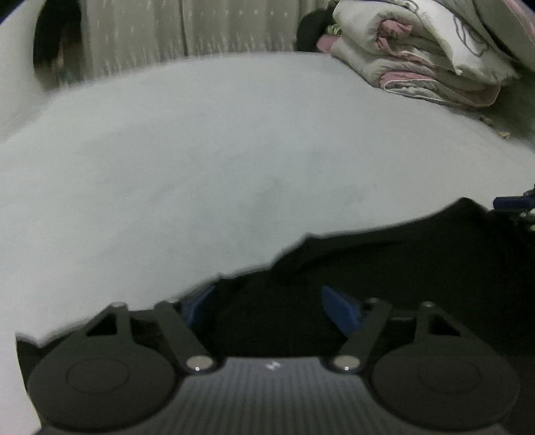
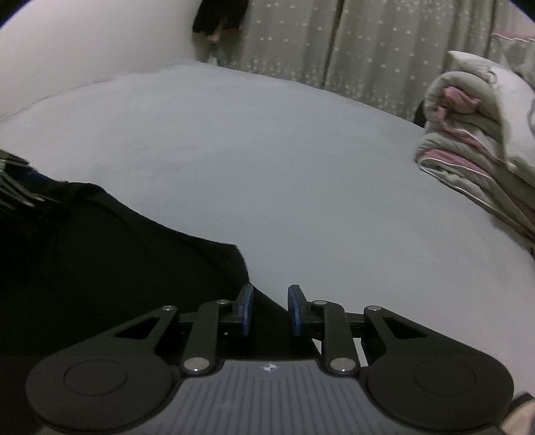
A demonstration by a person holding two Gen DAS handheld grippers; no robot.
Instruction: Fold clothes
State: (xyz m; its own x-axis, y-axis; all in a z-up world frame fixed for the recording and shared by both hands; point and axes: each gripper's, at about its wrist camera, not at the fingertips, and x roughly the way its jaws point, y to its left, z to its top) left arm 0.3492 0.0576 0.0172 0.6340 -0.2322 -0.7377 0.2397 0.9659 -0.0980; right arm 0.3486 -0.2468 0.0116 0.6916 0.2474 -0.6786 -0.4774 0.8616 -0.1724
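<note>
A black garment (image 1: 401,267) lies spread on the pale grey bed sheet (image 1: 200,167). My left gripper (image 1: 267,306) is open wide, and its blue fingers (image 1: 341,311) straddle the cloth's near edge. The right gripper's blue tip (image 1: 511,202) shows at the garment's far right corner. In the right wrist view the same black garment (image 2: 117,267) fills the lower left. My right gripper (image 2: 271,309) is open only by a narrow gap, and the garment's edge runs down between its fingers (image 2: 245,309). The left gripper (image 2: 13,180) peeks in at the left edge.
A folded grey and pink quilt (image 1: 428,57) (image 2: 485,134) is stacked at the bed's far right. Patterned grey curtains (image 1: 200,26) (image 2: 367,50) hang behind the bed. A dark shape (image 1: 57,43) sits at the far left by the wall. Bare sheet (image 2: 267,167) stretches ahead.
</note>
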